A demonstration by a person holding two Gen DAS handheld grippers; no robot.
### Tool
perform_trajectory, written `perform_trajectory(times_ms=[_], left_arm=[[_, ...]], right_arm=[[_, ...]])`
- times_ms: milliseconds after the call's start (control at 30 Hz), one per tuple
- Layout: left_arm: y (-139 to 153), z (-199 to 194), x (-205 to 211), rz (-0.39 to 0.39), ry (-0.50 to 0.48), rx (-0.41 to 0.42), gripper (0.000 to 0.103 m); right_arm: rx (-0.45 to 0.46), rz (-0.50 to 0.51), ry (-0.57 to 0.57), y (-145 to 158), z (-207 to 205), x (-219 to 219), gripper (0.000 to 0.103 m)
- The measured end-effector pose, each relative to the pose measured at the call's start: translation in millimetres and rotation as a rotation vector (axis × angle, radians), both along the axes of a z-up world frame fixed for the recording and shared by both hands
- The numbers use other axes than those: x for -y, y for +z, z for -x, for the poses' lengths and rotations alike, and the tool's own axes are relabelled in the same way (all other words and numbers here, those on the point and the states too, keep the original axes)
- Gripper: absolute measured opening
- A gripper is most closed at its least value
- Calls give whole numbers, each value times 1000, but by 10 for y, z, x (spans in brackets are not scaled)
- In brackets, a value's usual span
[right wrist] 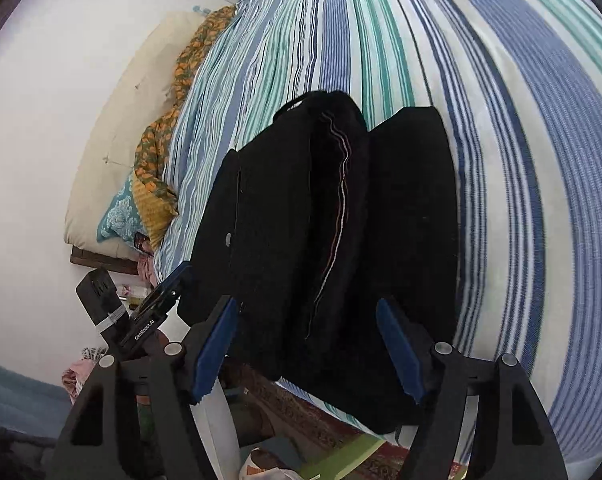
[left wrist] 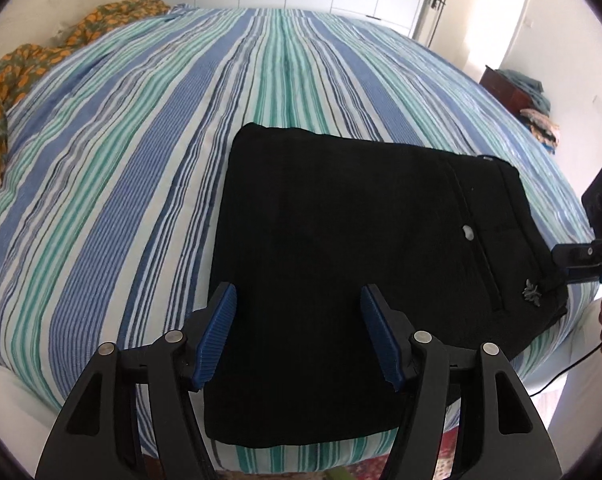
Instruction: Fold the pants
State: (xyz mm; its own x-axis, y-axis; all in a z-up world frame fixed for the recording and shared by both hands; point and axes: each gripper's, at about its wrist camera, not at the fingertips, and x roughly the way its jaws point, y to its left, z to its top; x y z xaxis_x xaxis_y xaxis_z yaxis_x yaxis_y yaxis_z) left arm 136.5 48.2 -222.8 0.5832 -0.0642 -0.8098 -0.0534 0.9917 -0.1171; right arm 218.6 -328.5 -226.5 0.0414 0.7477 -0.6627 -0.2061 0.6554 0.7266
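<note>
The black pants (left wrist: 341, 260) lie folded into a thick rectangle on the striped bed, near its front edge; a back pocket with a white button faces up on the right. In the right wrist view the pants (right wrist: 321, 240) show stacked folded layers with the waistband end toward me. My left gripper (left wrist: 299, 332) is open and empty, its blue pads just above the near part of the pants. My right gripper (right wrist: 305, 348) is open and empty, hovering over the pants' end at the bed edge. The right gripper also shows at the right edge of the left wrist view (left wrist: 581, 258).
The blue, green and white striped bedspread (left wrist: 161, 140) covers the bed. An orange patterned blanket (left wrist: 29, 64) lies at the far left. White cupboards and a door stand behind. A wooden stand with folded clothes (left wrist: 521, 96) is at the right. A patterned rug (right wrist: 301, 412) lies below the bed edge.
</note>
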Motion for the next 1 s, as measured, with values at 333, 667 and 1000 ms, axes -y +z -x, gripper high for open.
perform_trajectory(times_ms=[333,667,1000], left_arm=[[399,251,-83,49,24,146,70],[126,102,400,-136,-113,49,72],[161,104,268,-98,-62,62,72]], right_arm=[[157,29,135,472,15,-495,21],[108,205,23,85,170,150,30],[515,403,34,994,217,-90,49]])
